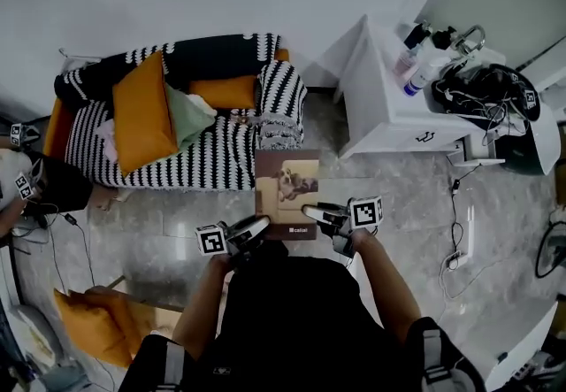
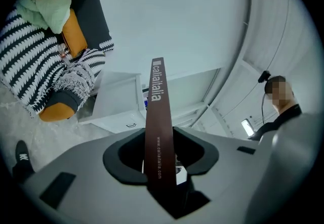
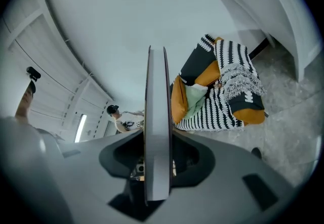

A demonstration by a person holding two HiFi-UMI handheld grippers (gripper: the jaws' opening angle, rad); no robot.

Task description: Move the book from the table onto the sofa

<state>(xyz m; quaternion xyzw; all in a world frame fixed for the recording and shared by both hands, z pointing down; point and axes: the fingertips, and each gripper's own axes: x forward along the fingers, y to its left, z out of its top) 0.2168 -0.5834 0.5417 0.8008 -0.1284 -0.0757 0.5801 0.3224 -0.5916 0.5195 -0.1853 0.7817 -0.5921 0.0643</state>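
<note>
The book (image 1: 286, 188) is brown with a dog picture on its cover. It is held flat in the air over the floor, just in front of the sofa (image 1: 190, 160). My left gripper (image 1: 256, 227) is shut on its near left corner and my right gripper (image 1: 316, 214) on its near right edge. The left gripper view shows the brown spine (image 2: 158, 112) clamped between the jaws. The book's pale page edge (image 3: 157, 127) shows in the right gripper view, pressed by both jaws. The sofa has a black-and-white striped cover and orange cushions (image 1: 141, 111).
A white table (image 1: 389, 107) stands right of the sofa, with bottles (image 1: 416, 72) and a tangle of black cables (image 1: 486, 89) on it. An orange cushion (image 1: 88, 328) lies on the floor at lower left. Cables (image 1: 460, 240) run over the floor at right. Another person (image 1: 26, 191) is at the left edge.
</note>
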